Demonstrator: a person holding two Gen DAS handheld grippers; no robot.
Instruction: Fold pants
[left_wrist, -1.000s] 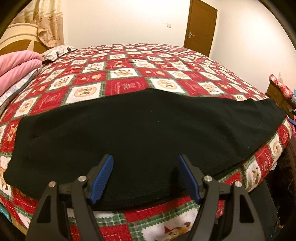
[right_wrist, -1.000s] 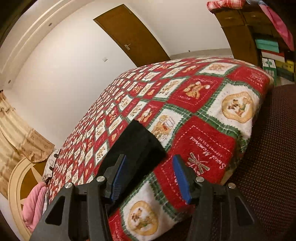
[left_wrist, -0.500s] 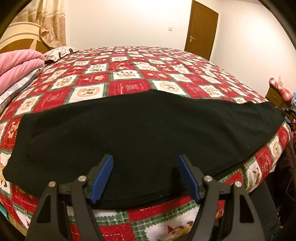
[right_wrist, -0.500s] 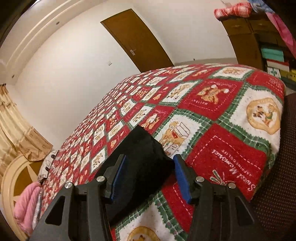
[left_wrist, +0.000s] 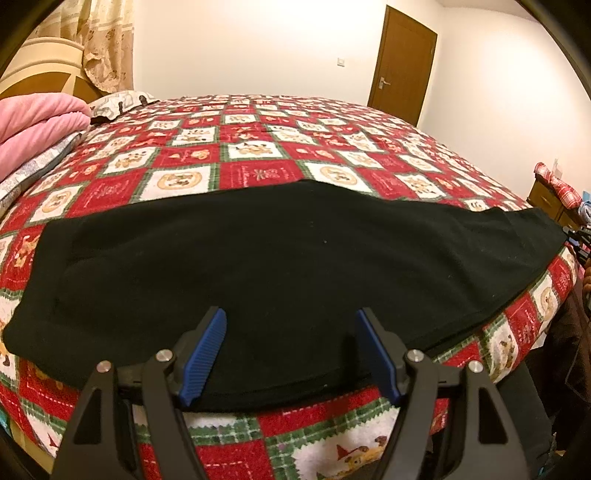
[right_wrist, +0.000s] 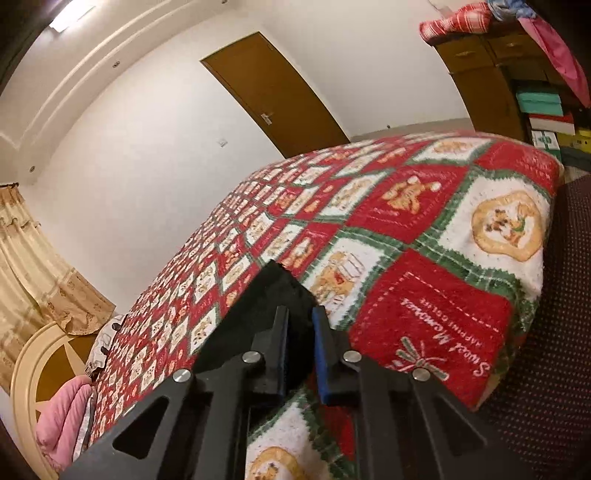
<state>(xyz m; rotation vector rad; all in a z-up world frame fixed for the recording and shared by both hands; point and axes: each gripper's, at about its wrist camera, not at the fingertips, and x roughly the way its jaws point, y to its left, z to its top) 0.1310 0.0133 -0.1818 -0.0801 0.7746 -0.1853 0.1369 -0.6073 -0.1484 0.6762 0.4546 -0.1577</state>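
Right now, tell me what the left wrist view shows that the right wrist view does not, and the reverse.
Only the left wrist view shows the pants whole, lying flat along the near edge of the bed, with the left gripper open over their near hem.

Only the right wrist view shows the right gripper shut on the pants' end, plus the shelves.

Both show the bed, door, pink blanket and curtain.
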